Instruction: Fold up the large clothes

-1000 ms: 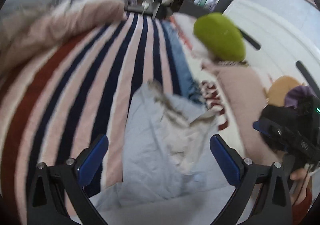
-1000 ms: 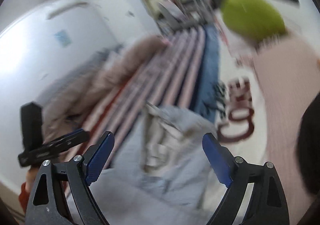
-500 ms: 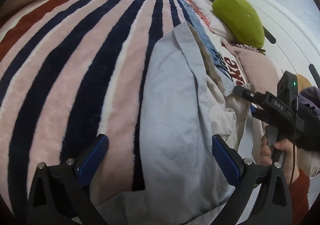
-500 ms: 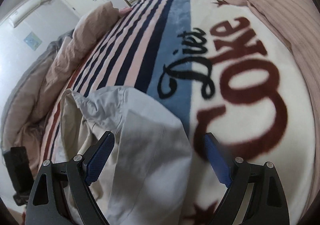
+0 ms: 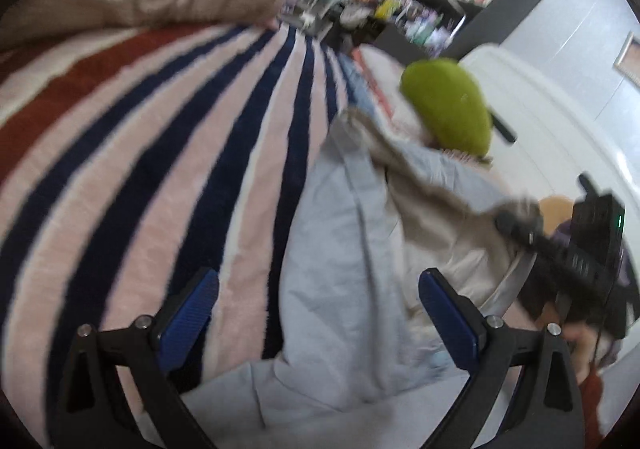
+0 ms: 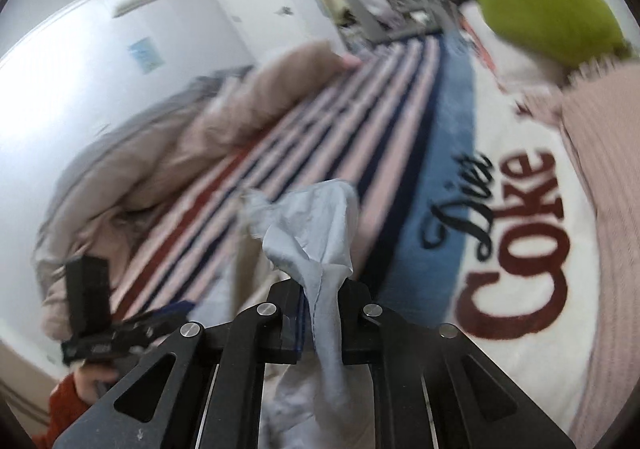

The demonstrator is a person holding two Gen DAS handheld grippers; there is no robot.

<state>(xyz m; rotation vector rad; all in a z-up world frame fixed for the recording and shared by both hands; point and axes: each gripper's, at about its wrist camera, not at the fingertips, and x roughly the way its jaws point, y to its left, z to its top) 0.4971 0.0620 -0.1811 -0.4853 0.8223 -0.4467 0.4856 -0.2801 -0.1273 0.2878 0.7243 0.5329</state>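
**Mia:** What is the right gripper point(image 6: 320, 313) doing?

**Ben:** Its fingers have just snapped together. They pinch a fold of the pale blue shirt point(image 6: 316, 221). A bit of the cloth sticks up above the fingers, and the rest hangs down under them.

**Mia:** And the left gripper point(image 5: 318, 313)?

**Ben:** Its two blue pads point(image 5: 188, 321) stand wide apart. They hold nothing. The shirt lies under them and between them, but they do not squeeze it.

**Mia:** Where is the shirt?

**Ben:** On the bed, on the striped blanket point(image 5: 160, 153) with pink, dark blue and red stripes. From the left camera it is bunched up, and its sandy inside shows on the right part. That part goes up to the right gripper, at the right edge there.

**Mia:** What else is on the bed?

**Ben:** A green pillow point(image 5: 448, 109) far back, beyond the shirt. A white blanket with the words "Diet Coke" point(image 6: 512, 245) lies to the right of the stripes. A puffy beige quilt point(image 6: 192, 137) is heaped on the left.

**Mia:** Can you see the person?

**Ben:** Only a hand point(image 6: 94, 375) with a red sleeve, low on the left in the right camera. It holds the left gripper.
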